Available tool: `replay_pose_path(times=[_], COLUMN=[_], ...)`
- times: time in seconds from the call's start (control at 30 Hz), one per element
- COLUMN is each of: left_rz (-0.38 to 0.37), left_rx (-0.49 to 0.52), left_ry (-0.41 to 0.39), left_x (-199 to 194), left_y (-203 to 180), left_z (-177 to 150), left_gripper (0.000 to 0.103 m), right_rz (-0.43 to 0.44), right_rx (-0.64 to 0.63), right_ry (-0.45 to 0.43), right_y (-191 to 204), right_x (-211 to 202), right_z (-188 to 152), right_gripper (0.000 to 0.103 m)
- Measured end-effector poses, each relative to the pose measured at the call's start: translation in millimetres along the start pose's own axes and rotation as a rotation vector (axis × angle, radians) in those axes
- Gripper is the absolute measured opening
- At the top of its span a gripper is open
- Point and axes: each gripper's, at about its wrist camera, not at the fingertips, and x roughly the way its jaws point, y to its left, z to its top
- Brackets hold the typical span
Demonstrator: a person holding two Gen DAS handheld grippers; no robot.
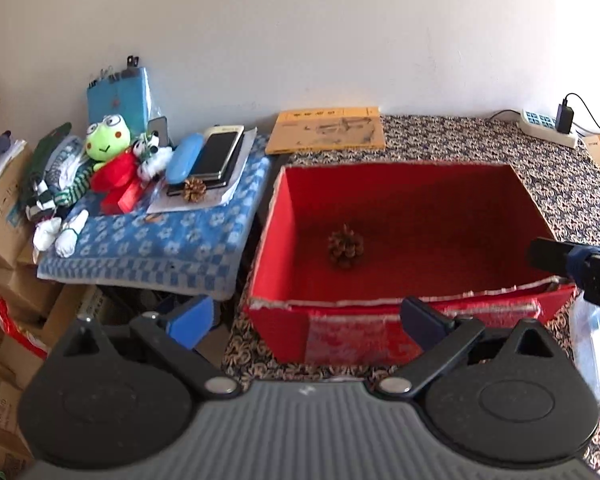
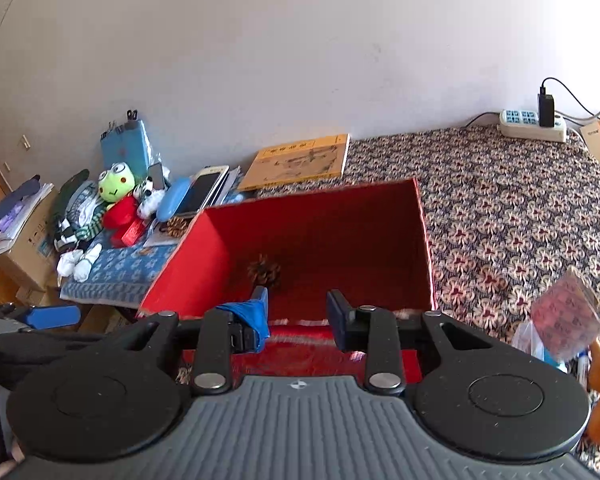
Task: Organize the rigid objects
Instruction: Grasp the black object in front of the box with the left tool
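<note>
One pine cone (image 1: 345, 246) was seen in the red box (image 1: 400, 312); both grippers' fingers were spread, empty. The second pine cone (image 1: 195, 190) was judged next, needing a leftward reach.

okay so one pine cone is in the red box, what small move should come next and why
Probably swing the left gripper left toward the second pine cone on the papers beside the phones. Its jaws are open and empty, one pine cone already lies in the red box, and that side sits nearer the left gripper.
</note>
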Motion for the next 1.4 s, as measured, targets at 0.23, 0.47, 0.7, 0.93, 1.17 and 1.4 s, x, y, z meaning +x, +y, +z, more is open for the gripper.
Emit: replay_pose_path(times=[0.23,0.47,0.7,0.93,1.17,1.4], left_rz=[-0.013,-0.006,-0.075,-0.273,-0.477,-0.554], left_rx=[0.001,0.015,0.04,0.07,0.117,0.129], left_ry=[0.048,0.078,0.118,0.166,0.234,0.281], left_x=[-4.9,-7.4,-5.7,-7.4,5.2,26.0], left_y=[1.8,2.0,6.0,-2.4,-34.3,-53.2], left_z=[-15.4,-26.9,-54.7,-90.2,-115.8,-129.9], left_gripper=[0.099,0.095,0.092,0.086,0.088,0.095], right_rz=[0.011,0.018,0.015,0.048,0.09,0.13], right_rx=[0.009,0.023,0.049,0.141,0.214,0.252], right_ry=[0.07,0.155,0.26,0.378,0.469,0.524], right_y=[5.6,4.8,-9.8,-27.1,-38.9,-47.3], right_x=[-3.9,0.4,7.9,19.3,29.8,43.5], right_z=[-18.6,-38.3,-63.4,-85.8,-105.1,-116.3], right_gripper=[0.015,0.015,0.014,0.012,0.01,0.009])
